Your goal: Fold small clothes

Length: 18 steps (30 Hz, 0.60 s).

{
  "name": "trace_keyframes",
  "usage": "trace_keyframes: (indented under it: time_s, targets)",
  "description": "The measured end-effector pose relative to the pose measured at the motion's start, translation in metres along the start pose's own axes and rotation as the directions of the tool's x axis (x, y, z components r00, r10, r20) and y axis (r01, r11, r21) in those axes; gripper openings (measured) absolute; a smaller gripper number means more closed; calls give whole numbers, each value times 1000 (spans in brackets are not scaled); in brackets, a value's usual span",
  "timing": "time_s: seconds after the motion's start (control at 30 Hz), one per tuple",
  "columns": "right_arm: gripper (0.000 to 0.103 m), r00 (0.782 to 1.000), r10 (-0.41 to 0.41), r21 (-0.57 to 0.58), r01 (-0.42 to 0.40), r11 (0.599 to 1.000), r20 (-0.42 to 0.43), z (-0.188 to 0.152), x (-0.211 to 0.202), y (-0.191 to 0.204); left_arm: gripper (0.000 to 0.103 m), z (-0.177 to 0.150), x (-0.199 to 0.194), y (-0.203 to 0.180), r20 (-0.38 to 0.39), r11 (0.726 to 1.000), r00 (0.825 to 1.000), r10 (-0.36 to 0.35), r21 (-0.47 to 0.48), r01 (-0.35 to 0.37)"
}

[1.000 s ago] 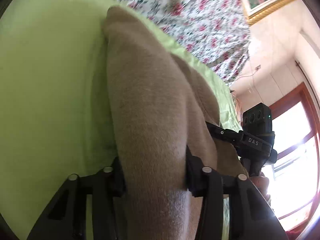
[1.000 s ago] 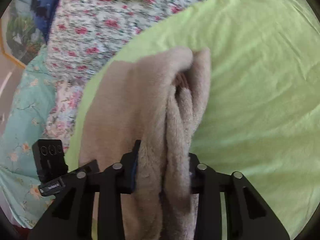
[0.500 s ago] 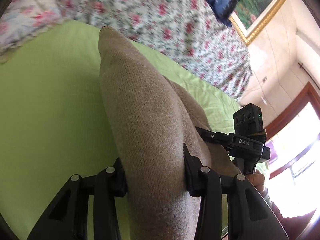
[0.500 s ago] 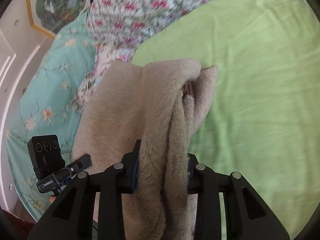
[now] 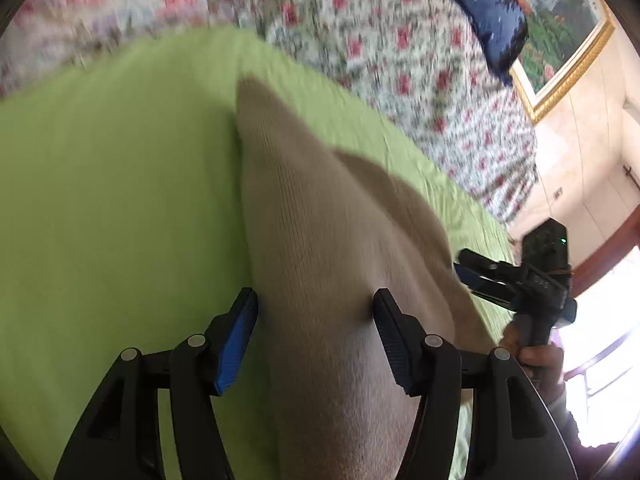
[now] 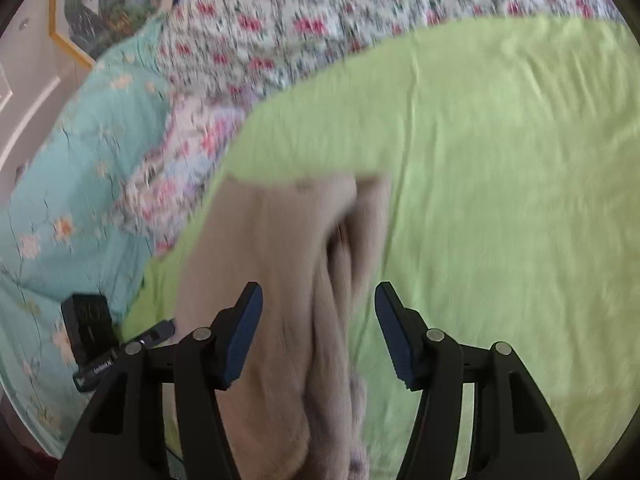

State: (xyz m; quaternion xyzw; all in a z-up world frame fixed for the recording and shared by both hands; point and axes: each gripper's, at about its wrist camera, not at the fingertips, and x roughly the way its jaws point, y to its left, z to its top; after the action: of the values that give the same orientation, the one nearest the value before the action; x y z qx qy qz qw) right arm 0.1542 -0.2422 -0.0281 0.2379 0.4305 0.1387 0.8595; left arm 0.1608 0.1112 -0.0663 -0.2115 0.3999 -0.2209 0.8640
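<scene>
Both sets of jaws are opening, letting the folded knit [image 5: 320,264] down on the sheet [image 5: 120,184]; left gripper [image 5: 314,320] and right gripper [image 6: 318,312] no longer pinch it, and next should back out toward six o'clock, clear of the fold

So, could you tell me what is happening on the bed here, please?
A person is folding a beige sweater on a green sheet with a handheld claw in each hand. The left claw and the right claw are both opening, each with the sweater between its jaws. The folded sweater lies on the sheet.
</scene>
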Motion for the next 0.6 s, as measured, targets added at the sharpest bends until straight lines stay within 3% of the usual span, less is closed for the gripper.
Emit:
trace_keyframes:
  time_s: [0.13,0.23,0.3,0.4,0.47,0.6]
  targets:
    - [45,1000,-13,24,12,1000,3,29,26,1,58,18,-7,5,46,998,997,58,2,-58]
    - [22,996,10,83,-3,997,-84,40,63,-4,49,24,2,4,34,996,996,85,7,-86]
    - [9,997,13,53,-9,999,-72,44,64,5,45,26,12,-1,18,995,995,98,12,-98]
    - [8,997,28,-35,-25,999,76,46,26,26,41,24,15,-11,21,991,992,126,45,-127]
    - [8,991,-8,-73,18,997,135,45,10,31,41,23,18,-18,22,984,987,161,72,-162]
    - [8,984,-174,-82,178,981,43,35,46,9,41,20,33,-23,-5,977,981,193,95,-192]
